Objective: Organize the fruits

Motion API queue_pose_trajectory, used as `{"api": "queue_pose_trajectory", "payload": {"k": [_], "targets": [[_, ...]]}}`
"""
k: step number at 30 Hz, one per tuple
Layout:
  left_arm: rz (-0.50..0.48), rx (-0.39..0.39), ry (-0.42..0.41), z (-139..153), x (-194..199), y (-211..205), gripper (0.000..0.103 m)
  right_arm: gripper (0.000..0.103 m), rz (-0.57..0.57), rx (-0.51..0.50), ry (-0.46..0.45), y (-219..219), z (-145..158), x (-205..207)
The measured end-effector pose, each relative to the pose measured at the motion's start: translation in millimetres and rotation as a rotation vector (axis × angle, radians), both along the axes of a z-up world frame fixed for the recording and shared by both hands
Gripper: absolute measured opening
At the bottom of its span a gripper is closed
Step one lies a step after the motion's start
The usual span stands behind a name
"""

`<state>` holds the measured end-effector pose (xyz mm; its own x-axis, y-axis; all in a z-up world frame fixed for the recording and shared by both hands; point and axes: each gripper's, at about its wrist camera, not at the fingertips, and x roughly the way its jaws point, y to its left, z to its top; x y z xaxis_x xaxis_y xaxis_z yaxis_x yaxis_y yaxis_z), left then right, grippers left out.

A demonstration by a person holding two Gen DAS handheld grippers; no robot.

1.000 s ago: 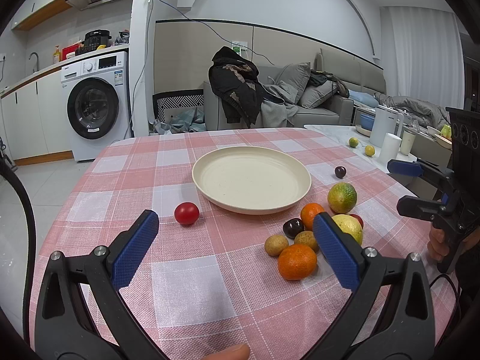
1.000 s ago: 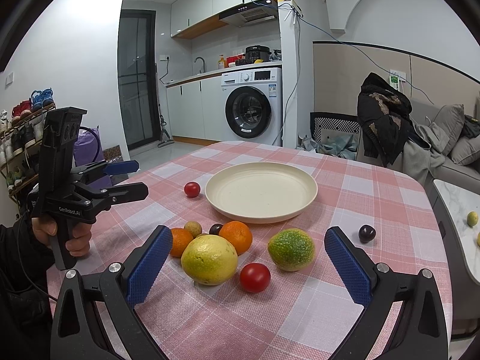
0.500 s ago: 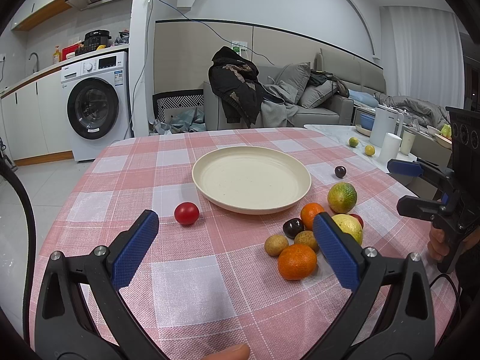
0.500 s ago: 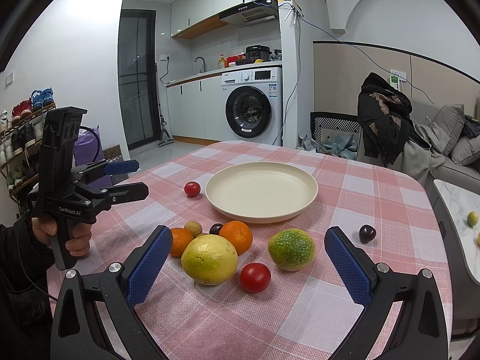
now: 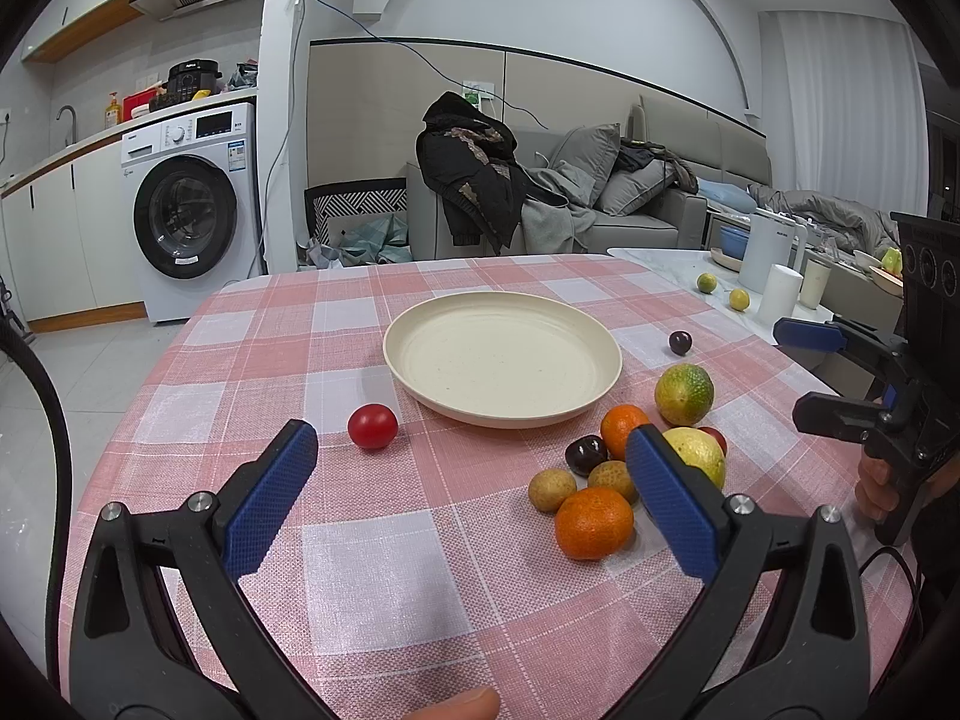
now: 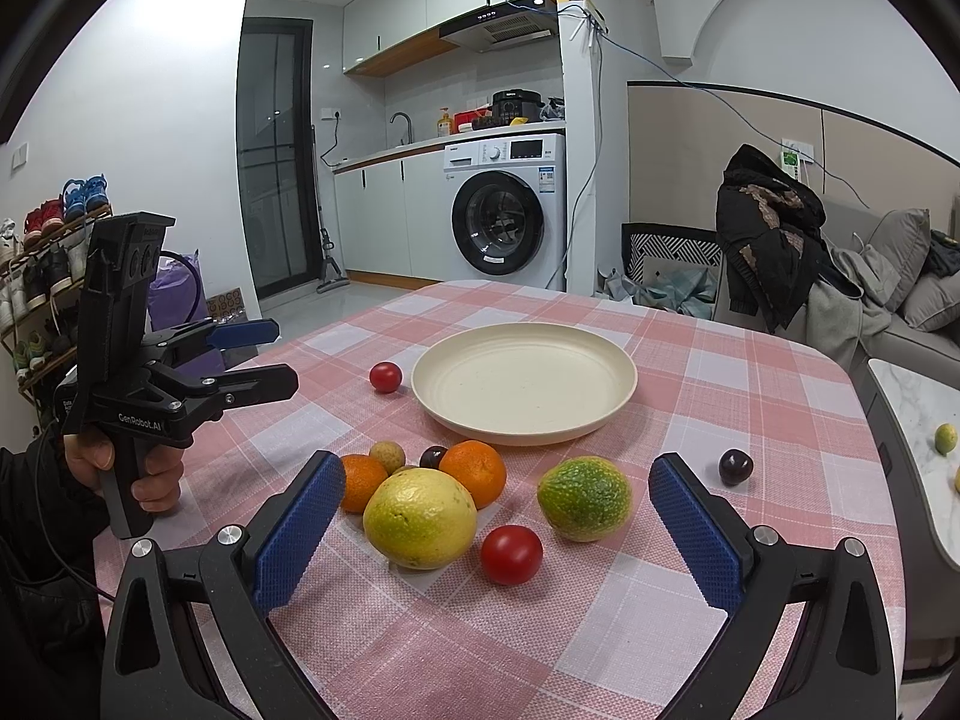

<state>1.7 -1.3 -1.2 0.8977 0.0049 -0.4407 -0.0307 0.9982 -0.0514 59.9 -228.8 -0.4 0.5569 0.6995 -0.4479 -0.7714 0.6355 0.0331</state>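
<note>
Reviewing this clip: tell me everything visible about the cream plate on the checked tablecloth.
The cream plate is round and shallow with a low raised rim, matte and faintly speckled, perhaps plastic or ceramic. It sits flat and upright near the middle of the pink-and-white checked tablecloth, and nothing lies in it. No fruit touches it: the red tomato lies apart on one side, and the orange nearest its rim sits just short of it. Neither claw is near it.

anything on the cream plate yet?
No. The cream plate is bare across its whole visible inside in both views. All fruit, such as the yellow citrus, sits on the checked tablecloth.
</note>
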Motion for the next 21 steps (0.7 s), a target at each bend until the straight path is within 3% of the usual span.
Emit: {"api": "queue_pose_trajectory", "payload": {"k": [21], "targets": [[0.003,0.0,0.003,-2.6,0.7,-1.0,0.103,0.103,-0.006,0.005,0.003,-2.7,-1.4,-2.0]]}}
